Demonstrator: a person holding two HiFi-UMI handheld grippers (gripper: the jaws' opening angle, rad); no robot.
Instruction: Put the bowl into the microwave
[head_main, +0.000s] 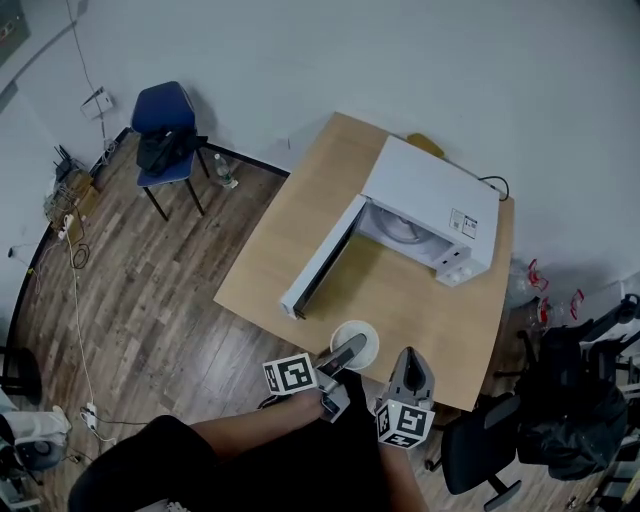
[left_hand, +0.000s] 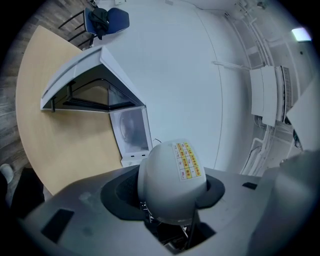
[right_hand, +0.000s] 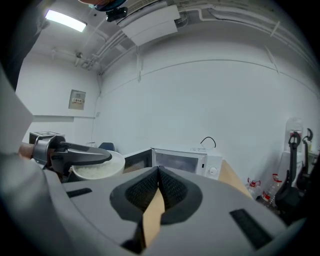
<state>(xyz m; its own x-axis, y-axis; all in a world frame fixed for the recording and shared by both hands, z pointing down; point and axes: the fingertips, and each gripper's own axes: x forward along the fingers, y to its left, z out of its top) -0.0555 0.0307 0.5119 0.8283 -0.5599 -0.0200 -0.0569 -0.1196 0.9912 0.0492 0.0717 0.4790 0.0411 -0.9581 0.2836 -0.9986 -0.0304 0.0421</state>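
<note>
A white bowl (head_main: 357, 342) with white rice in it is near the front edge of the wooden table (head_main: 290, 230). My left gripper (head_main: 345, 355) is shut on the bowl's rim. In the left gripper view the bowl (left_hand: 172, 182) fills the space between the dark pads, its stickered underside facing the camera. The white microwave (head_main: 430, 205) stands at the table's far right, its door (head_main: 320, 262) swung wide open. My right gripper (head_main: 410, 365) hovers just right of the bowl, shut and empty. The right gripper view shows the held bowl (right_hand: 97, 170) at left and the microwave (right_hand: 185, 162) ahead.
A blue chair (head_main: 165, 125) with a dark bag stands on the wood floor at far left. Black office chairs (head_main: 480, 450) crowd the table's right front corner. Cables and a power strip (head_main: 70, 220) lie along the left wall. A white wall is behind the microwave.
</note>
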